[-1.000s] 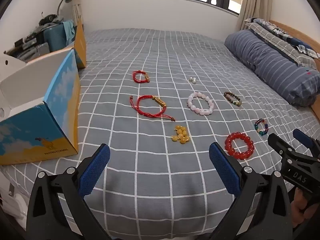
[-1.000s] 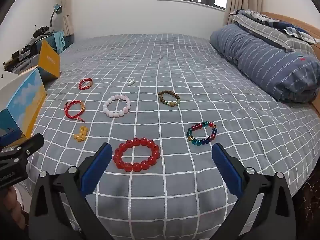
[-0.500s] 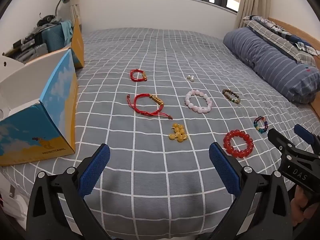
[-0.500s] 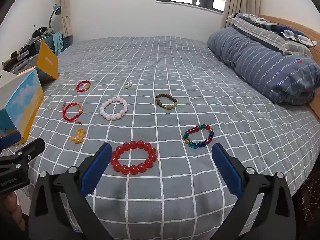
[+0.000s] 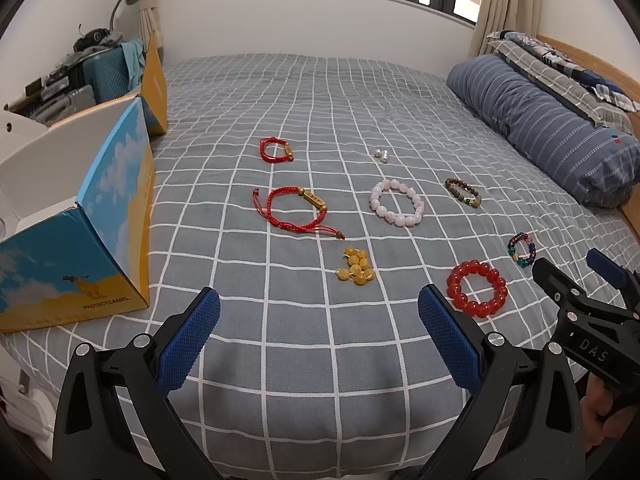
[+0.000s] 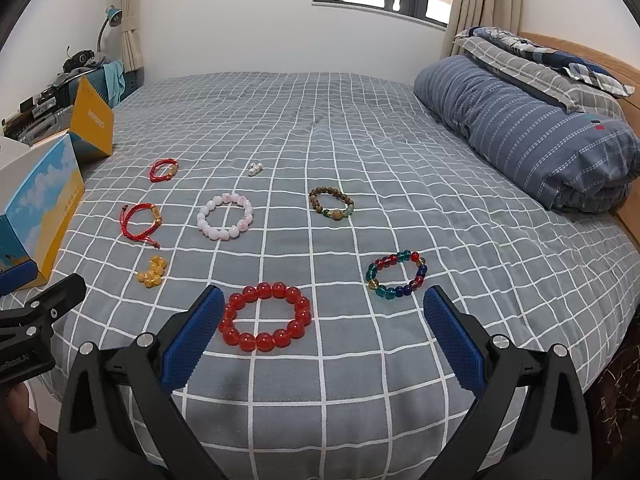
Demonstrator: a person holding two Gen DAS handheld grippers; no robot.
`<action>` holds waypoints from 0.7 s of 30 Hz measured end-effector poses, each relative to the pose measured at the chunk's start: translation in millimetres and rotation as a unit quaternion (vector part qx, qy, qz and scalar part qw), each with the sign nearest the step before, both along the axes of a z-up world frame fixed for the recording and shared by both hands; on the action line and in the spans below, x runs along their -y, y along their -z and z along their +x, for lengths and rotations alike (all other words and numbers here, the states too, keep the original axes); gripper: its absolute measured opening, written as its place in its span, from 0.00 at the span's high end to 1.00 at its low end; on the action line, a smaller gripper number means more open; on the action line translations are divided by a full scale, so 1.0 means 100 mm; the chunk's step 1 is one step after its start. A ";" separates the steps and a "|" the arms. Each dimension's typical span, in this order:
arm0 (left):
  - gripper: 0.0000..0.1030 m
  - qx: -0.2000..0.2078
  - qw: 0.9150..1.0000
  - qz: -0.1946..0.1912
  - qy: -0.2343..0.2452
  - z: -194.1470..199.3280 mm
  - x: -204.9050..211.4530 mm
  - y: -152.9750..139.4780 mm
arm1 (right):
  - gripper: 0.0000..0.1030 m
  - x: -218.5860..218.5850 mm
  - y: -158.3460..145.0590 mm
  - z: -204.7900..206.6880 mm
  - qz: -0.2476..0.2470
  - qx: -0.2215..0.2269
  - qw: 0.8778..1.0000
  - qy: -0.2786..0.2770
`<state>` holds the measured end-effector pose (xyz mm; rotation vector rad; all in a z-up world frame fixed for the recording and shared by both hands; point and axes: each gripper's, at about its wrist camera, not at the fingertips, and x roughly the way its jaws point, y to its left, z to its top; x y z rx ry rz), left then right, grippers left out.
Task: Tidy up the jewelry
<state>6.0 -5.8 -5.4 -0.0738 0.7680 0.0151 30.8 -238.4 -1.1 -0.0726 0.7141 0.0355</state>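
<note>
Several bracelets lie on a grey checked bed. A red bead bracelet [image 6: 266, 317] lies just ahead of my open right gripper [image 6: 320, 336], with a multicolour bead bracelet [image 6: 397, 275] to its right. Further off are a pink bead bracelet [image 6: 226, 216], a brown bead bracelet [image 6: 331, 203], two red cord bracelets [image 6: 141, 222] [image 6: 163, 170], a yellow bead cluster [image 6: 152, 272] and small silver beads [image 6: 254, 168]. My left gripper [image 5: 320, 344] is open and empty near the bed's front edge, short of the yellow beads [image 5: 355, 269].
An open blue-and-yellow cardboard box [image 5: 86, 236] stands at the bed's left edge. A rolled striped duvet [image 6: 532, 136] and pillows lie along the right by the wooden headboard. Suitcases and clutter [image 5: 92, 68] sit beyond the box.
Both grippers have drawn back and lifted slightly; the jewellery sits a little further off in both views. Nothing on the bed has moved.
</note>
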 end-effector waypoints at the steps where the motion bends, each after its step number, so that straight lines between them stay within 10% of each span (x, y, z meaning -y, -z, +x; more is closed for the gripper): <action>1: 0.05 0.000 1.000 0.001 0.000 0.00 0.01 0.00 | 0.07 0.00 0.00 0.00 0.000 0.000 1.000 0.000; 21: 0.05 0.001 1.000 0.001 -0.001 -0.02 0.01 0.00 | 0.07 0.02 0.01 -0.02 0.000 -0.001 1.000 0.004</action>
